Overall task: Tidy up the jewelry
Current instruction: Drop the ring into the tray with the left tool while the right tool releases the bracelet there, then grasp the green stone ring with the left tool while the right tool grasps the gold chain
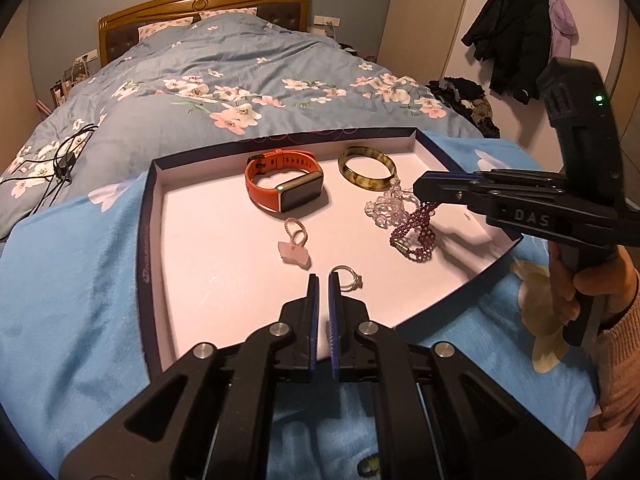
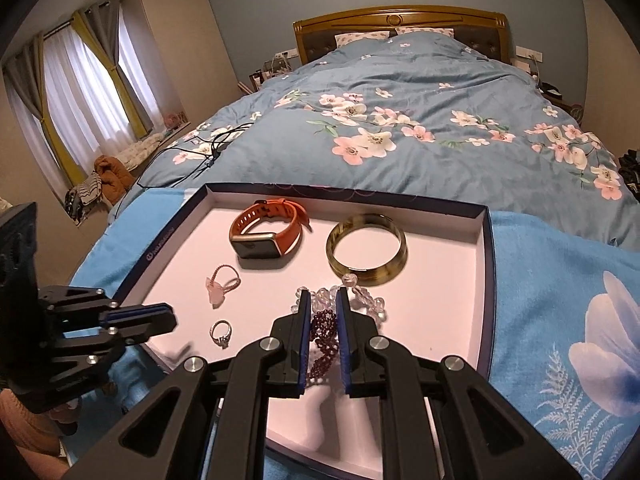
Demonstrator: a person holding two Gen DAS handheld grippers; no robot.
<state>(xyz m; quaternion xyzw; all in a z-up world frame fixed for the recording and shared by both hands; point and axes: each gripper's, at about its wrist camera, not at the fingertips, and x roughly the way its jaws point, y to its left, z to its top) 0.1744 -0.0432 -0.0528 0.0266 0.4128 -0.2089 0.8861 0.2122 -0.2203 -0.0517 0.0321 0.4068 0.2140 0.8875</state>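
garnet bead bracelet (image 2: 324, 328) hangs between the fingers of the right gripper (image 2: 323, 300), partly lifted, its lower loop and clasp still on the tray floor, tangled against the clear crystal bracelet (image 1: 382, 206). right jaws clamped on the beads. left gripper (image 1: 320, 280) hovers over the near tray edge, jaws nearly together, holding nothing, just beside the silver ring (image 1: 347, 277). step in hand, as judged: separating the bead bracelet from the crystal one. next move needs a slow lift, or the crystal strand drags along. rest of tray (image 1: 192, 216): orange smartwatch (image 1: 286, 186), amber bangle (image 1: 367, 168), pink charm ring (image 1: 295, 242).
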